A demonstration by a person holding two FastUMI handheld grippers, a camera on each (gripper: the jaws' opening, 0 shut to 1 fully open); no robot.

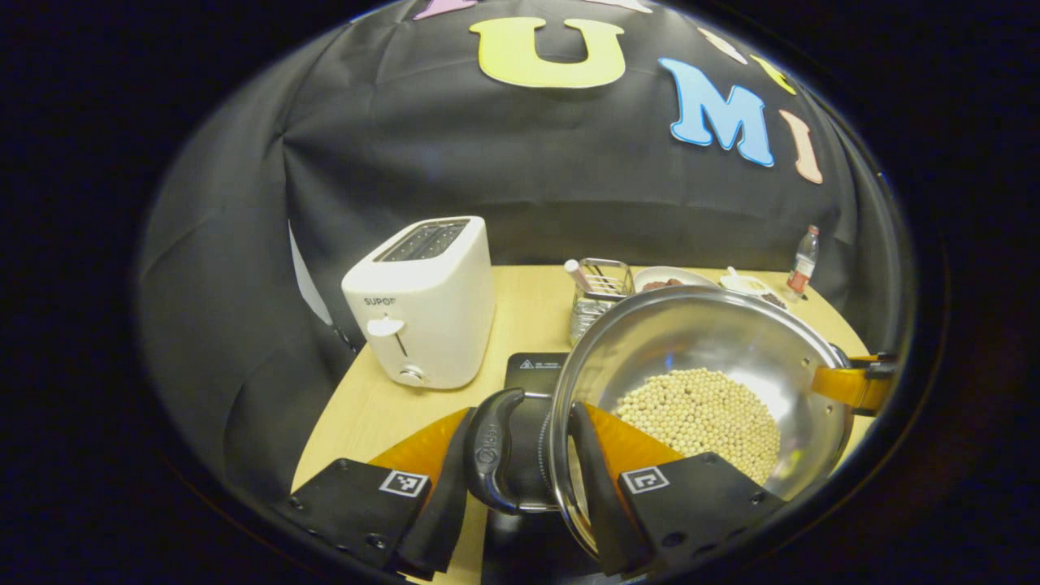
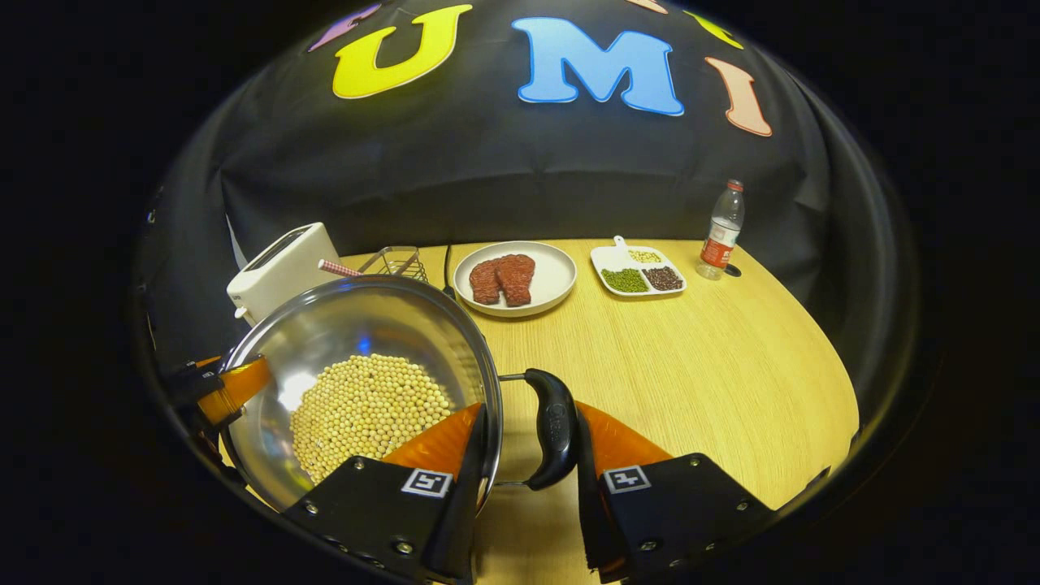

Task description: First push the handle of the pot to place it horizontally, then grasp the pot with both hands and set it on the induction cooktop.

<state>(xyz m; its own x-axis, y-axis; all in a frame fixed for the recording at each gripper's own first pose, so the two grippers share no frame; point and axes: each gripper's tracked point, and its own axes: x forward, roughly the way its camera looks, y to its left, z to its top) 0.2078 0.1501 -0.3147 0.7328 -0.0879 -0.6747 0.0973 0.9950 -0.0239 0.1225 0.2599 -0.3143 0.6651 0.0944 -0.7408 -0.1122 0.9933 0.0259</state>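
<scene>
While each gripper bracketed a side handle, the pot (image 1: 715,382) hung tilted above the induction cooktop (image 1: 532,370); uneven lifting could spill its beans (image 1: 699,414). The left gripper (image 1: 520,487) straddled the left handle (image 1: 491,455) and rim; the right gripper (image 2: 528,471) straddled the right handle (image 2: 556,426). Whether either truly clamped could not be told. The pot was shiny steel, lidless.

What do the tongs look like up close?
The left tongs and right tongs look alike: two chunky black blocks with small screws, each wearing a square black-and-white code sticker. Orange wedges taper from the blocks to curved fingers.
</scene>
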